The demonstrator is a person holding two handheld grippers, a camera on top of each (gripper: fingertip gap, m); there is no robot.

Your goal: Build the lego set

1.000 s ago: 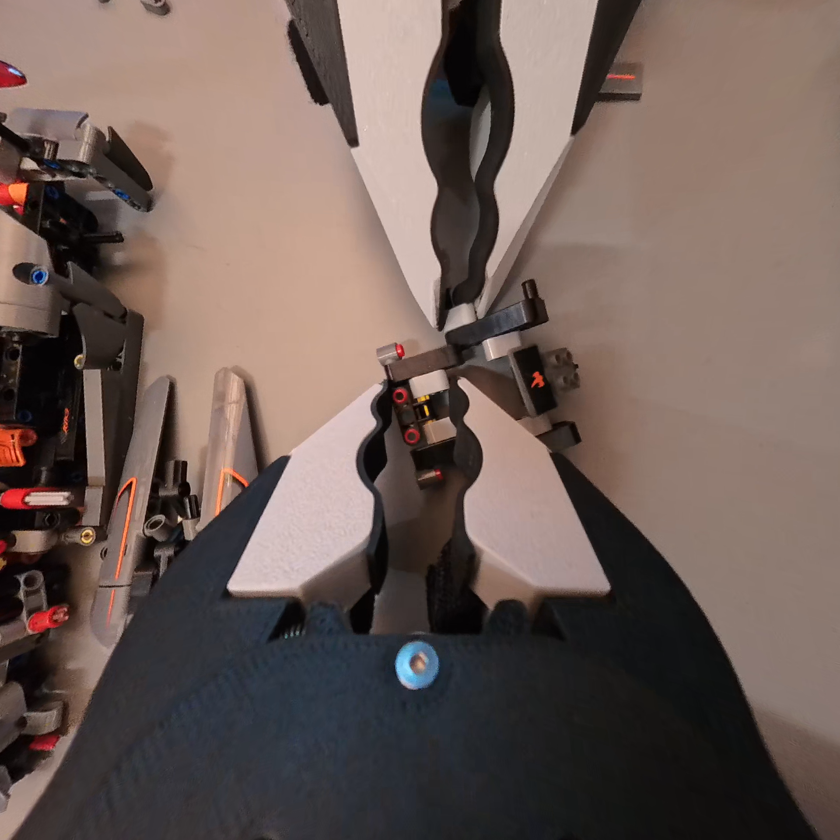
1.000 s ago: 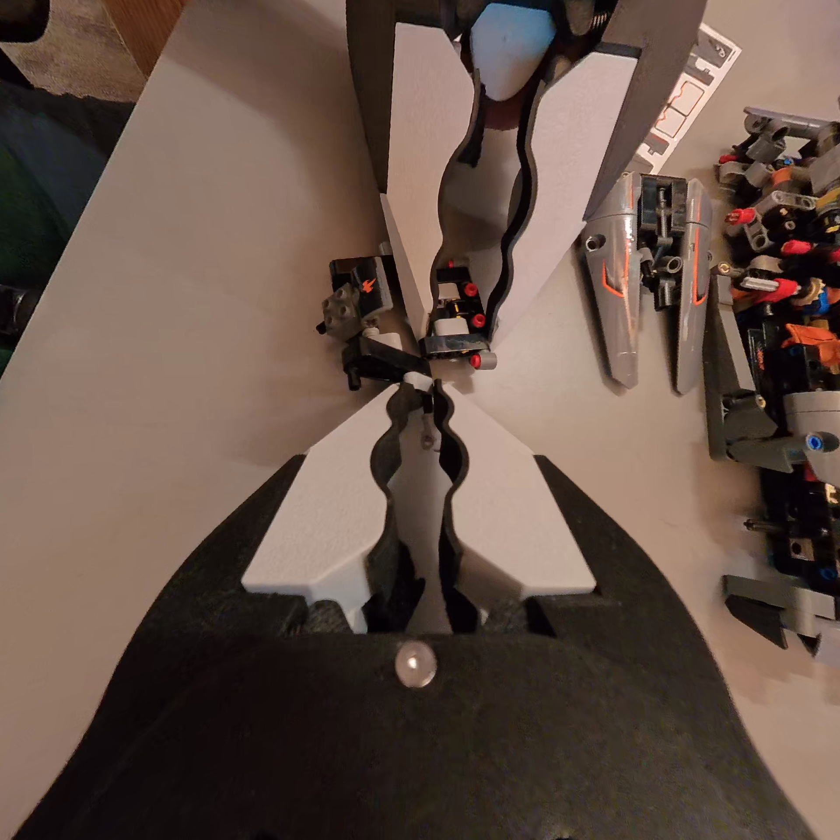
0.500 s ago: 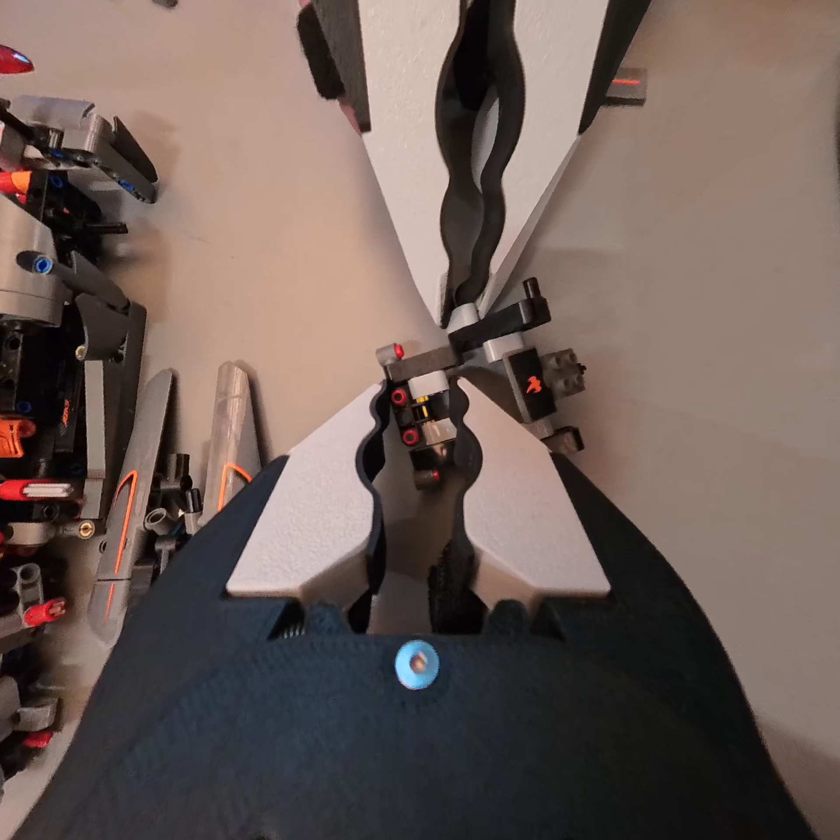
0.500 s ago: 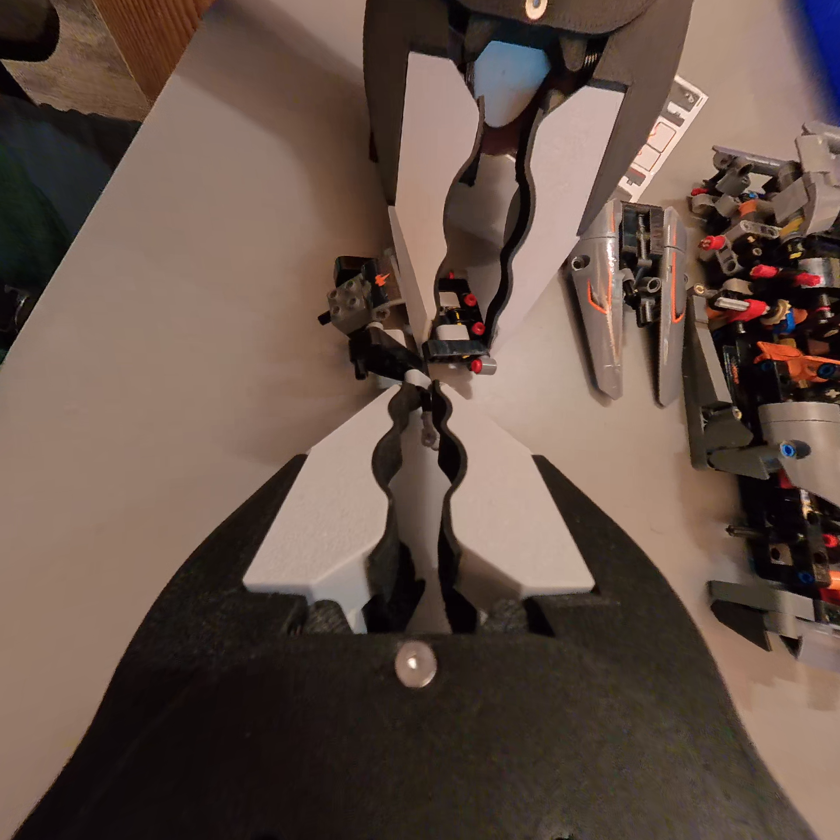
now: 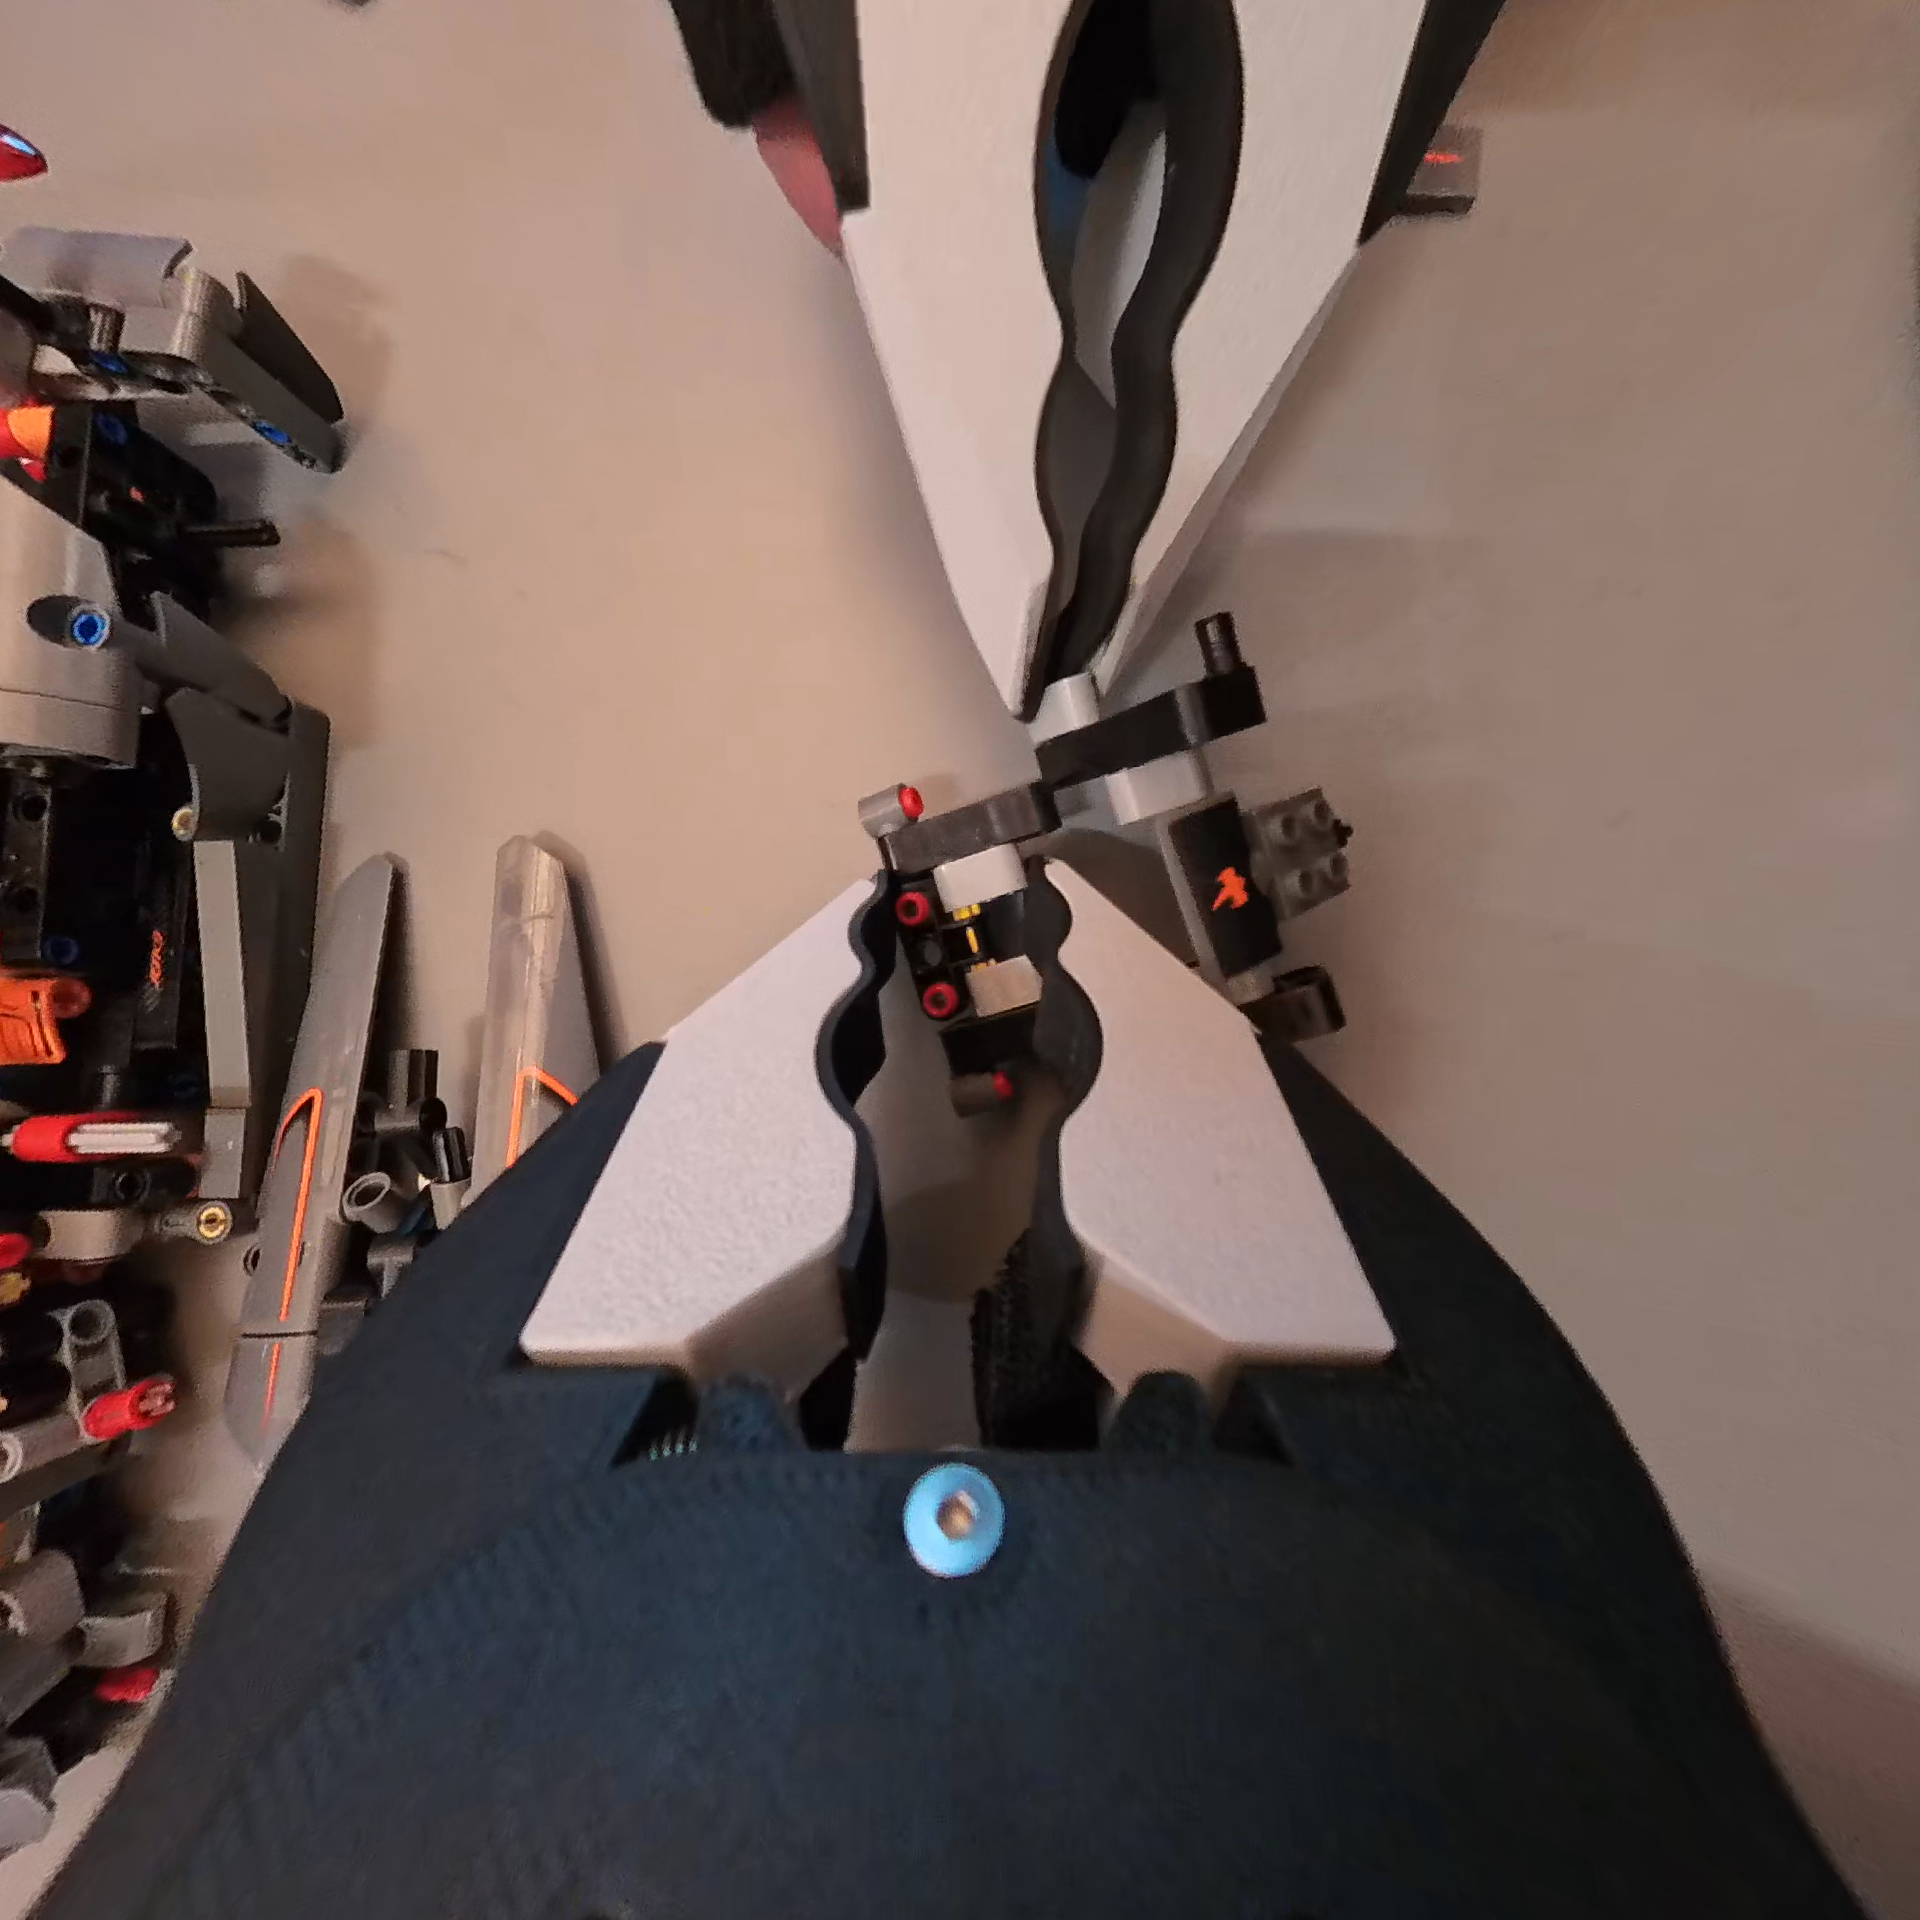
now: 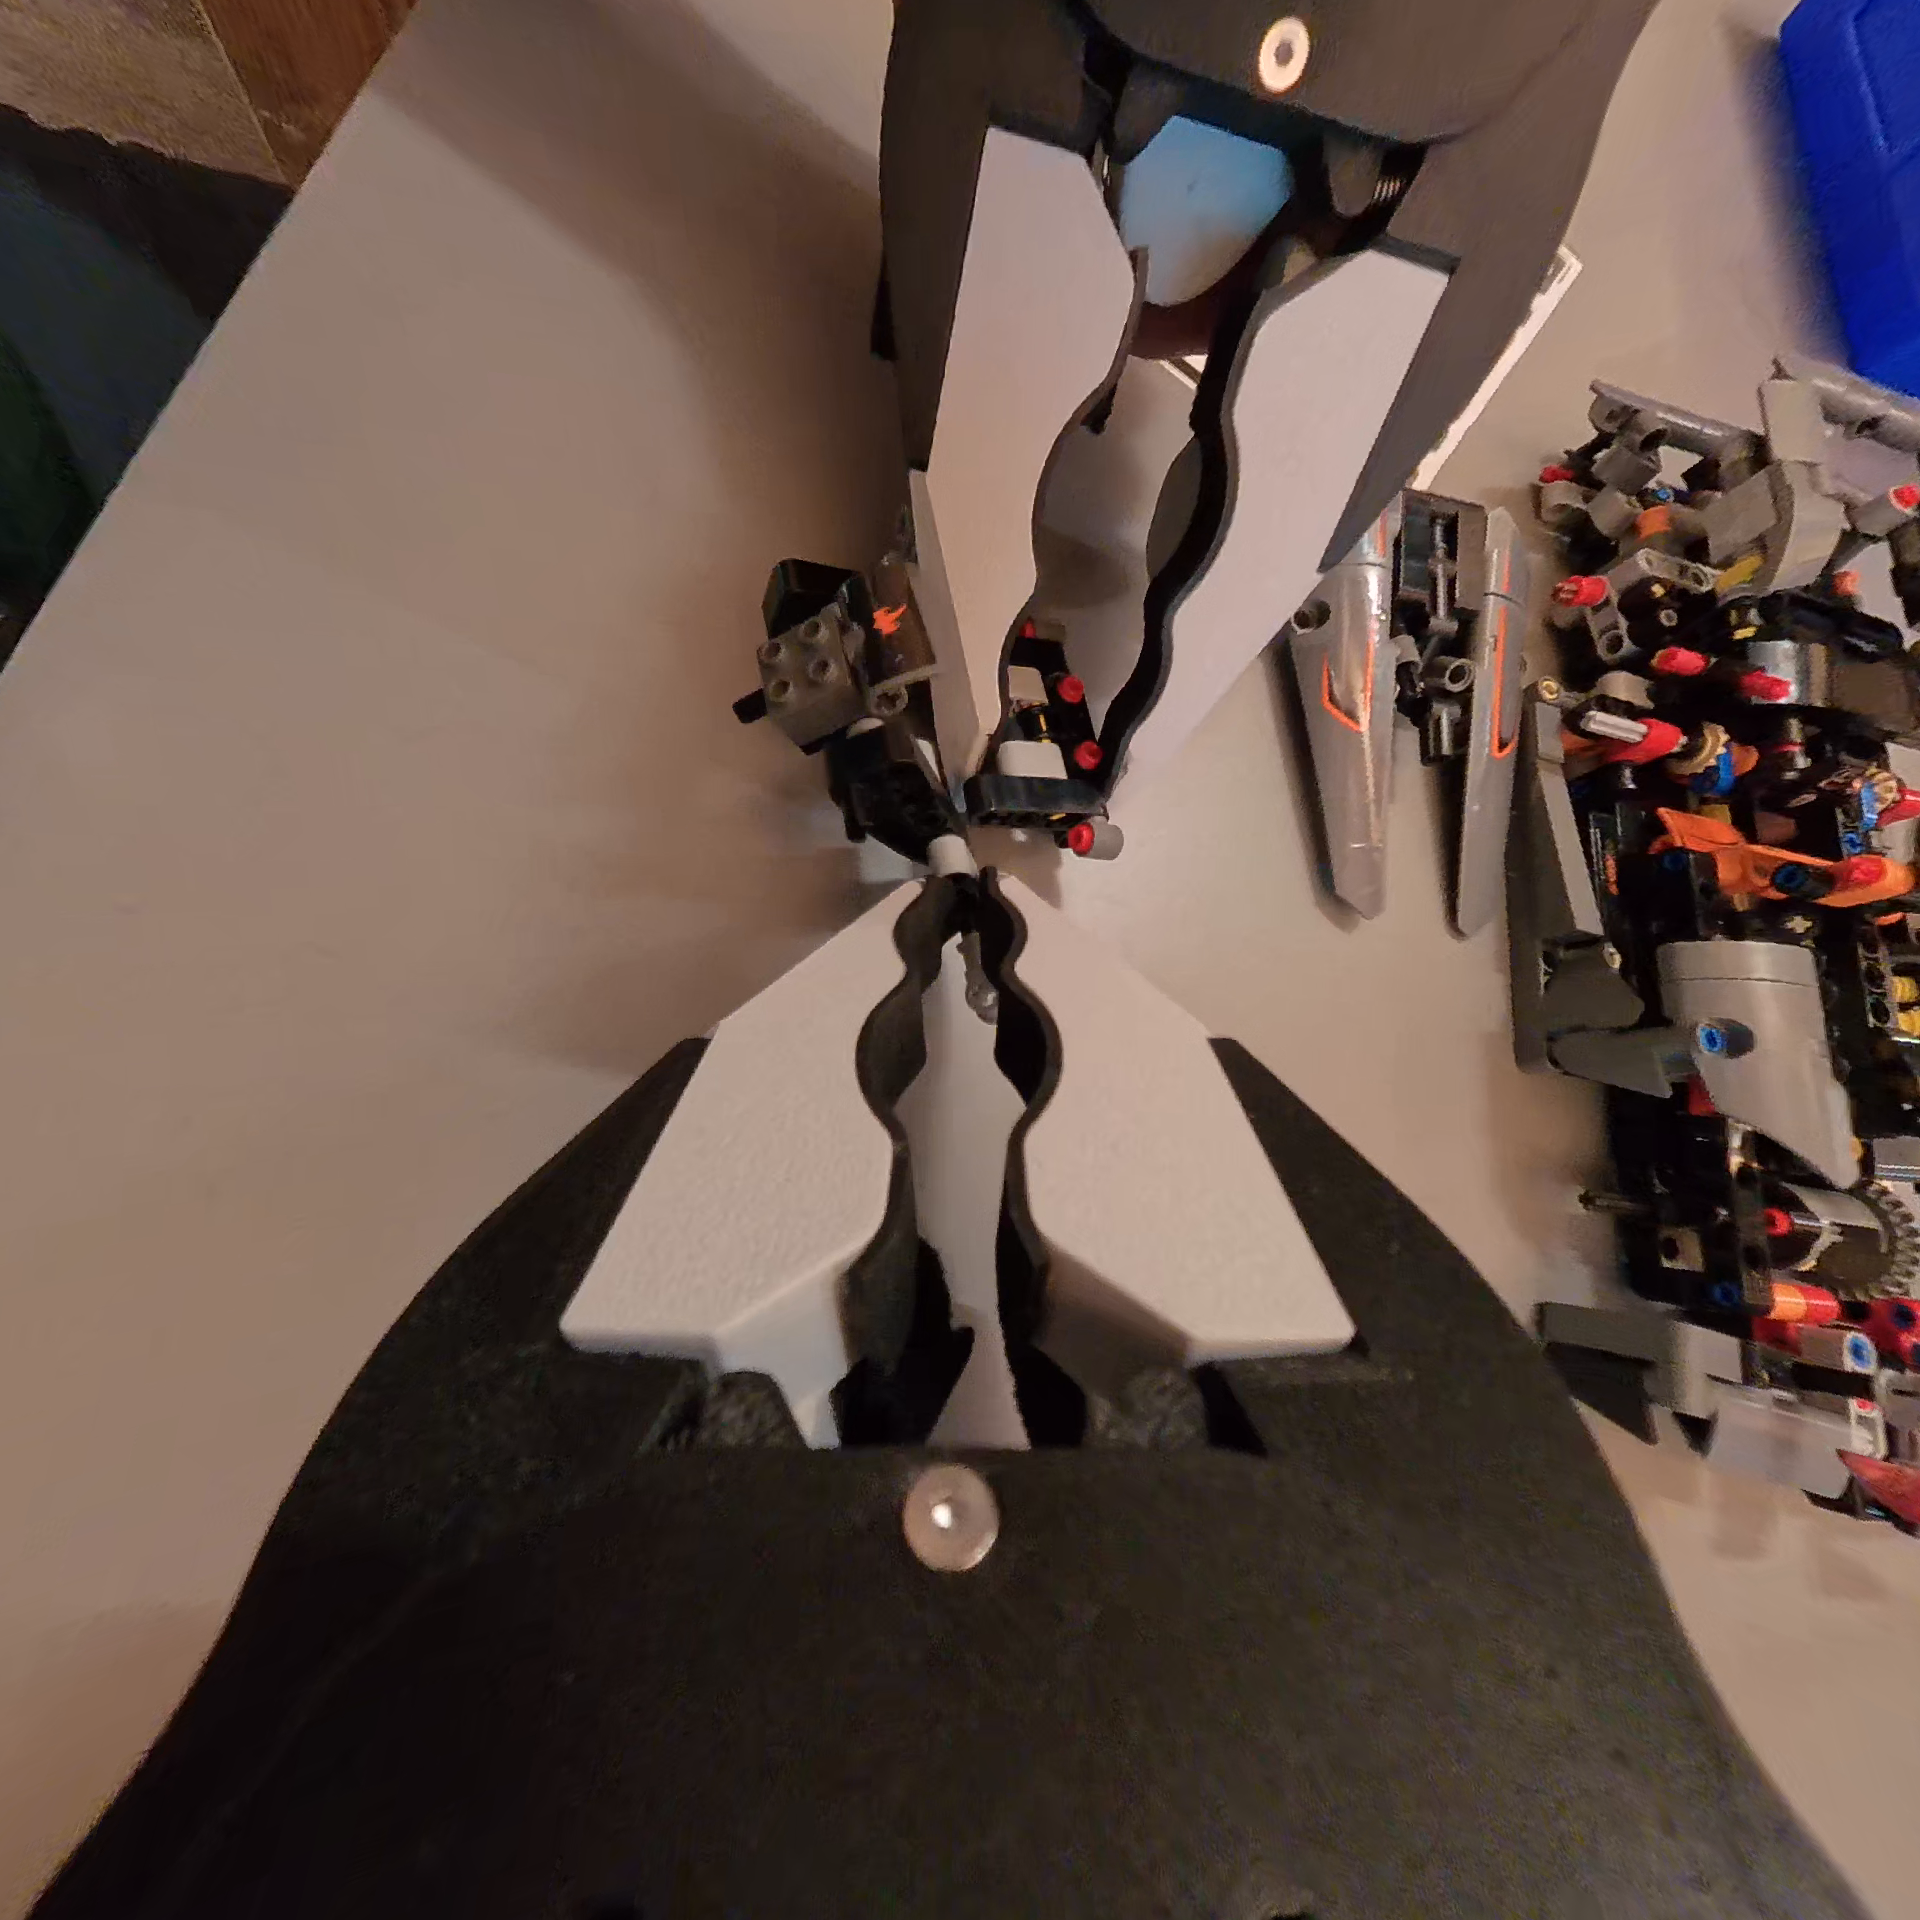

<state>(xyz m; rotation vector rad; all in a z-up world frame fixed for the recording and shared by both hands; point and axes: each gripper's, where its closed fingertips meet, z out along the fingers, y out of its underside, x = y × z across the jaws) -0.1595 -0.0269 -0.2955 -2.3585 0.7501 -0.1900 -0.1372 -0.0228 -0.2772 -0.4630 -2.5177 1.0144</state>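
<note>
A: Progress? The left gripper (image 5: pixel 961 971) is clamped on the small sub-assembly (image 5: pixel 971 961), held above the table (image 5: pixel 623 520). The right gripper (image 6: pixel 961 914) is closed narrowly on a thin grey pin (image 6: pixel 977 987) at the sub-assembly's end.

B: Judged mid-build: the large model (image 6: pixel 1714 935) at the right looks mostly assembled; two grey panels (image 6: pixel 1413 717) lie loose beside it.

A: View differences? Only the right wrist view shows the blue bin (image 6: pixel 1860 177) at far right and the table's edge.

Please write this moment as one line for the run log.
left gripper: shut on small lego sub-assembly | right gripper: shut on its thin grey axle | car model: aside on table
</note>
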